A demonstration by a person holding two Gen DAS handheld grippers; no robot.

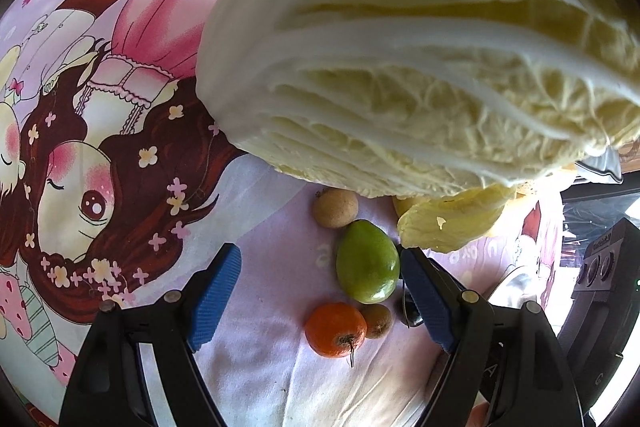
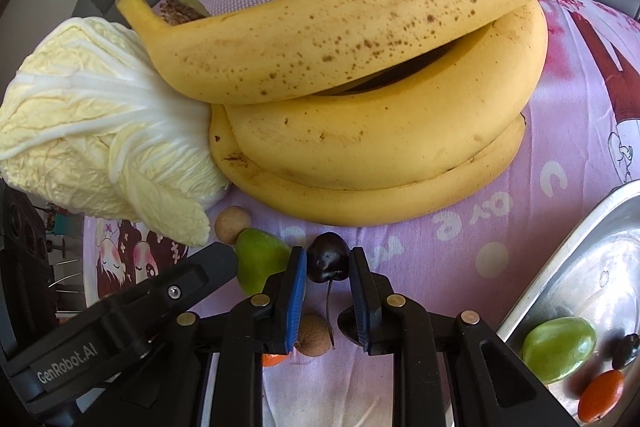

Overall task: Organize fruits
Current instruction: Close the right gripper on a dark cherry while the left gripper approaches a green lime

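Nearest in the right wrist view, the right gripper (image 2: 329,269) has its blue-padded jaws drawn in tight on a dark cherry (image 2: 327,259), whose thin stem hangs down between the fingers. Just below the left finger sit a small brown fruit (image 2: 314,335) and the edge of an orange one (image 2: 273,359). At the near right a metal tray (image 2: 568,251) holds a green fruit (image 2: 558,349), a dark one and an orange one.

The left gripper (image 1: 320,291) stands wide apart and grips nothing; between its fingers on the printed pink cloth (image 1: 256,347) lie a tangerine (image 1: 335,329), a small brown fruit beside it, and a green mango-shaped fruit (image 1: 368,261) close to the right pad. A round brown fruit (image 1: 335,207) lies just beyond.

Farther off rest the napa cabbage (image 2: 96,139) on the left and a bunch of bananas (image 2: 372,99) touching it.
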